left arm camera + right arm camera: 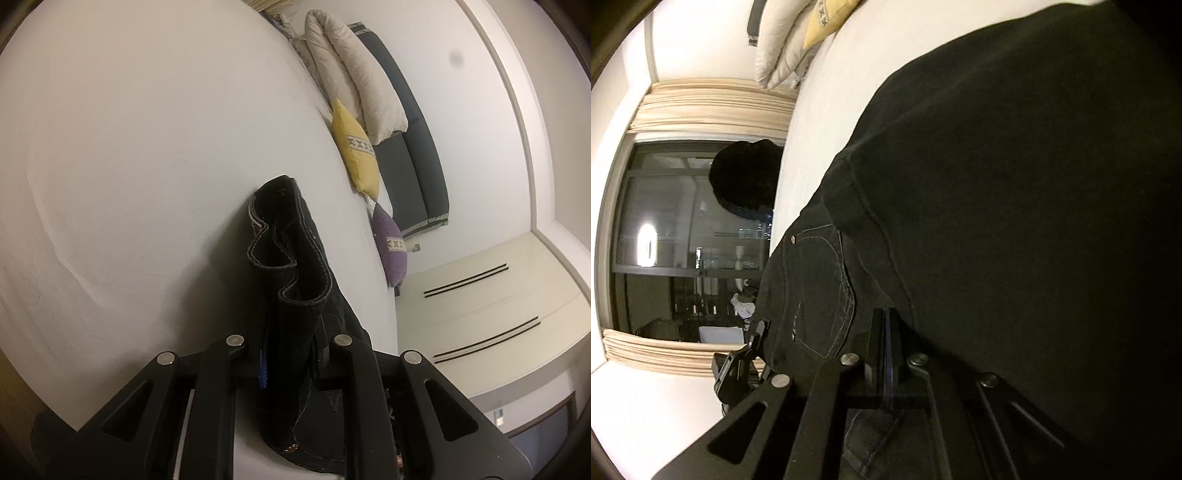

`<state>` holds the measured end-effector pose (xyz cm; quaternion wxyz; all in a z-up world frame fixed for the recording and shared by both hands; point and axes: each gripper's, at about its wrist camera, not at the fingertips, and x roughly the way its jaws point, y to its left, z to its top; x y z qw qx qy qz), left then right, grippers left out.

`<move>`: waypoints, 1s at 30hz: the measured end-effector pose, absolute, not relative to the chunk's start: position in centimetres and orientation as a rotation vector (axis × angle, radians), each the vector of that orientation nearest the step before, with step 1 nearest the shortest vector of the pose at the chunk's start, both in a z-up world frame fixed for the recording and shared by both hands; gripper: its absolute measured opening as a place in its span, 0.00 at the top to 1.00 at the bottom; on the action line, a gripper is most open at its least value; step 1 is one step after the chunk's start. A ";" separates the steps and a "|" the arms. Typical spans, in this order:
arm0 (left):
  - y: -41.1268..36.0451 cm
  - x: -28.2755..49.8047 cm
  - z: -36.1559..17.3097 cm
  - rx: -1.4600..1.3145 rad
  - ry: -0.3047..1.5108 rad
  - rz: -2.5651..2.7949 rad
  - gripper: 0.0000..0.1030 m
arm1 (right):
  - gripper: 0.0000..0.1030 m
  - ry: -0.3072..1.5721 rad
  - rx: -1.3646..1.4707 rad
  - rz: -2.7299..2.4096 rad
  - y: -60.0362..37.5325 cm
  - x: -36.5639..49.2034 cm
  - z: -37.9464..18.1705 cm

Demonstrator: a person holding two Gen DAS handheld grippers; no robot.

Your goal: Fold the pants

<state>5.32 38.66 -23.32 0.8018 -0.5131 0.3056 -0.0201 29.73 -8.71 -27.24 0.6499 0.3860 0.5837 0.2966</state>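
Right now both of your tongs are clamped on the black denim pants (295, 280), which lie on the wide white bed sheet (147, 166) with one end lifted off it.

Your left gripper (291, 354) pinches a bunched hem end. The leg cuffs stand up in loose waves above the sheet, so you hold several layers, not one clean edge. Risk: an inner layer slides out when you pull, and the fold lands skewed.

Your right gripper (884, 347) has its fingers pressed together on cloth just beside the stitched back pocket (816, 291), near the waistband. The pads look nearly touching, so I judge the bite thin. Denim is heavy and stiff. A thin bite can slip under the weight of the hanging part.

A dark fold of the pants already lies over the pocket side in the right wrist view. Lift unevenly and that flap can drag or roll, trapping a crease.

The yellow cushion (356, 155) and purple cushion (391, 247) sit at the far edge of the sheet, well apart from the pants. Swing the hem toward them and it can catch.

Keep both ends level and the cloth taut.
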 end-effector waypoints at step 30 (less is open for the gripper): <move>1.2 10.8 -17.6 -0.097 0.830 -0.410 0.87 | 0.17 1.101 1.154 0.749 -26.6 28.4 -22.7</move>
